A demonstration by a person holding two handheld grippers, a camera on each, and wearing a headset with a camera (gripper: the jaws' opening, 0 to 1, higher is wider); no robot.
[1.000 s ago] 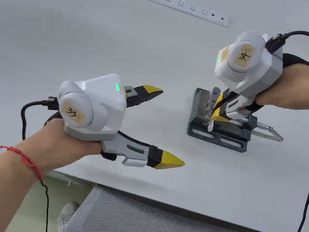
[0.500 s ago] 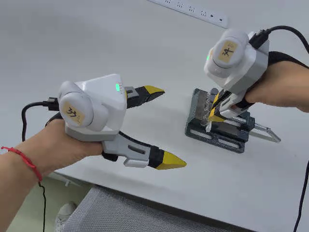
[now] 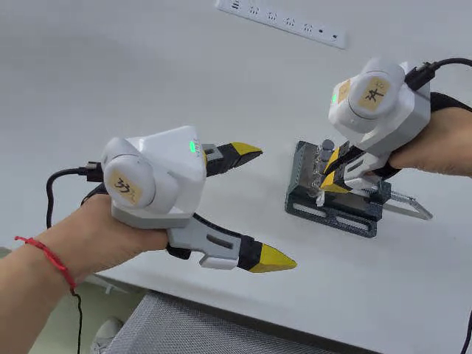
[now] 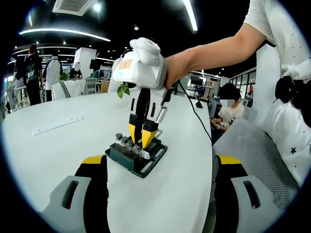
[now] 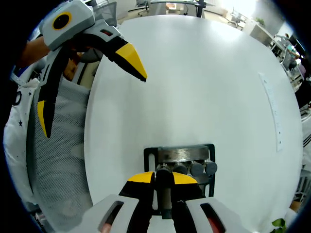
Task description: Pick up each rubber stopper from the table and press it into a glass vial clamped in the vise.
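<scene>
Rubber stopper (image 5: 163,173) stands upright between the yellow tips of the right gripper (image 5: 163,179). Its long axis is vertical and in line with the vial beneath it, and its dark round top faces straight up at the right gripper view's camera. The right gripper's jaws are drawn in tight against the rubber stopper from either side, at the end of a row of glass vials (image 5: 197,168) held in the vise (image 5: 180,154). The three other vials in the row stand upright side by side between the vise's faces, each topped with a grey stopper.

In the head view the right gripper (image 3: 332,173) points steeply down onto the vise (image 3: 332,212), which sits on the white table (image 3: 184,74) to the right of centre. The left gripper view shows the same from the side: the right gripper (image 4: 141,138) comes down from above, its tips close together over the near end of the vial row (image 4: 127,142).

The left gripper (image 3: 265,206) is held well apart from the vise, level above the table's near edge. Its jaws are spread wide with nothing between them, and they point toward the vise. A white power strip (image 3: 284,22) lies at the table's far side.
</scene>
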